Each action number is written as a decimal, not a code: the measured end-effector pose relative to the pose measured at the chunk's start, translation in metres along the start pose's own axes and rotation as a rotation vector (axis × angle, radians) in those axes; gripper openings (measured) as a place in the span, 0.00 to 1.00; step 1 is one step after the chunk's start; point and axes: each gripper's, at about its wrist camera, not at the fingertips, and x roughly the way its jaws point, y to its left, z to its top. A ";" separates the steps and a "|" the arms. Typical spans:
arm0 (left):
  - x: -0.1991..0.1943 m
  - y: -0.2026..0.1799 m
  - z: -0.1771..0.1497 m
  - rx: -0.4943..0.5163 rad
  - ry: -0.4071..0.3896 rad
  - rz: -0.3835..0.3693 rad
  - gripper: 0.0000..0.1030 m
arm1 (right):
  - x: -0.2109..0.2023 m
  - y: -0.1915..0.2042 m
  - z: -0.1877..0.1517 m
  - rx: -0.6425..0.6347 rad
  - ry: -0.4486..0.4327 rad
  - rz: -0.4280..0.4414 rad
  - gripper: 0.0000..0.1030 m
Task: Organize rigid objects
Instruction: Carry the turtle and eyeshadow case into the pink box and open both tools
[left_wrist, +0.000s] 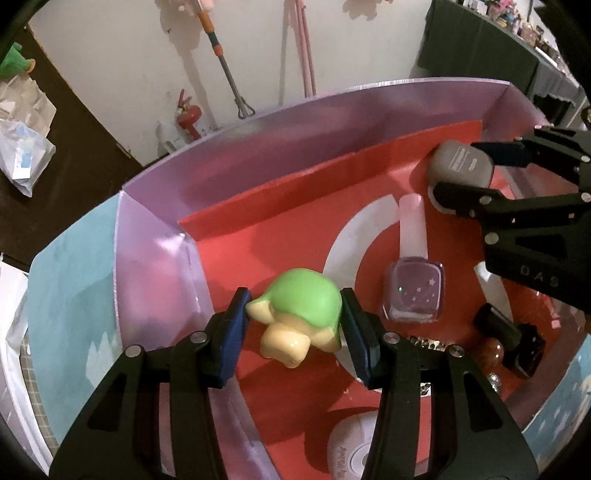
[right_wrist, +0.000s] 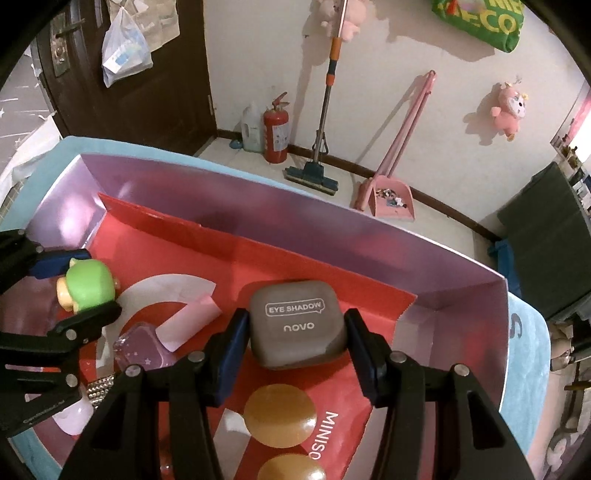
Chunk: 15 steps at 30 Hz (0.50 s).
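Eye-shadow case (right_wrist: 297, 323) sits in your right tongs (right_wrist: 295, 345), pinched between both pads, over the red sheet (right_wrist: 258, 254) lining the lilac box (right_wrist: 332, 221). Your left tongs (left_wrist: 295, 325) grip the green turtle figure (left_wrist: 301, 317) at the box's left end. Between the turtle and the case, a lilac nail polish bottle (left_wrist: 413, 280) lies flat on the sheet inside the box.
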 end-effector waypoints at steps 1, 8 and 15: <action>0.001 0.000 0.000 0.003 0.001 0.003 0.45 | 0.001 0.001 0.001 -0.004 0.004 -0.003 0.54; 0.003 0.002 0.006 0.004 0.008 0.004 0.46 | 0.007 0.000 0.000 -0.004 0.025 0.005 0.53; -0.003 0.000 0.004 0.001 0.007 0.000 0.46 | 0.007 0.001 0.000 -0.007 0.029 0.003 0.53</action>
